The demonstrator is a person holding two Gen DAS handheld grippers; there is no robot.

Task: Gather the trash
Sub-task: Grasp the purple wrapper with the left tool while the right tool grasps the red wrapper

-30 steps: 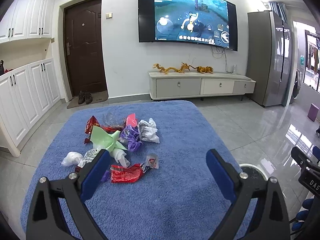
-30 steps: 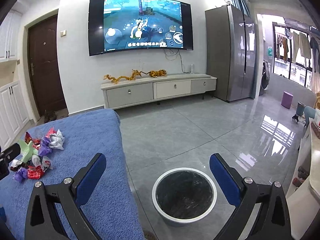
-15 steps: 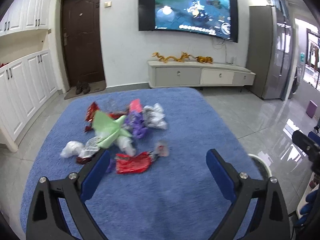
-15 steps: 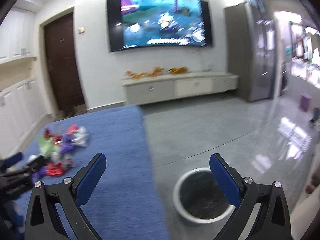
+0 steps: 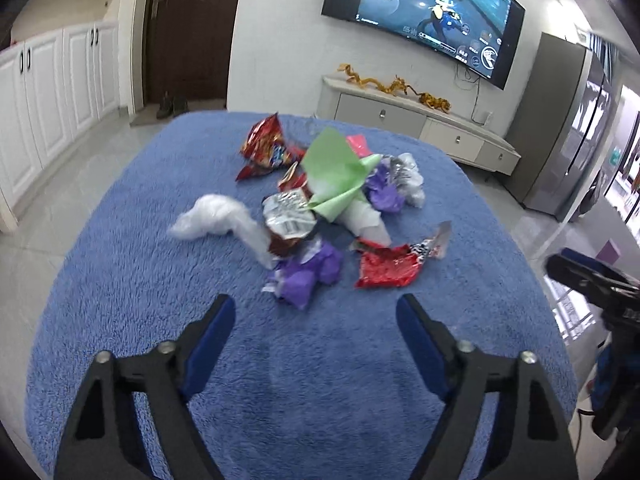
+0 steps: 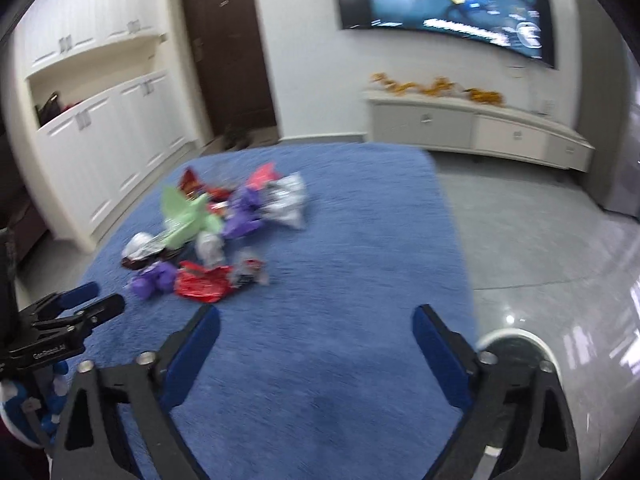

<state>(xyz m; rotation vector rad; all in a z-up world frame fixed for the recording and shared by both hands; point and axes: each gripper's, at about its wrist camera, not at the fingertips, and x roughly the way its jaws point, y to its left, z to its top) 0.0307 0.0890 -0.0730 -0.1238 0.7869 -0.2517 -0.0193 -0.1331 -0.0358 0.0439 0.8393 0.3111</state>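
Both tongs closing, nothing between, bin [image 6: 516,344] only in right view

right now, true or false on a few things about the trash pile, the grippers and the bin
1. The trash pile lies on a blue cloth. True.
2. The left gripper grips a purple wrapper. False: its jaws are closing with nothing between them.
3. The right gripper holds nothing. True.
4. A green paper is in the pile. True.
5. The round bin sits on the cloth. False: it stands on the floor beside it.
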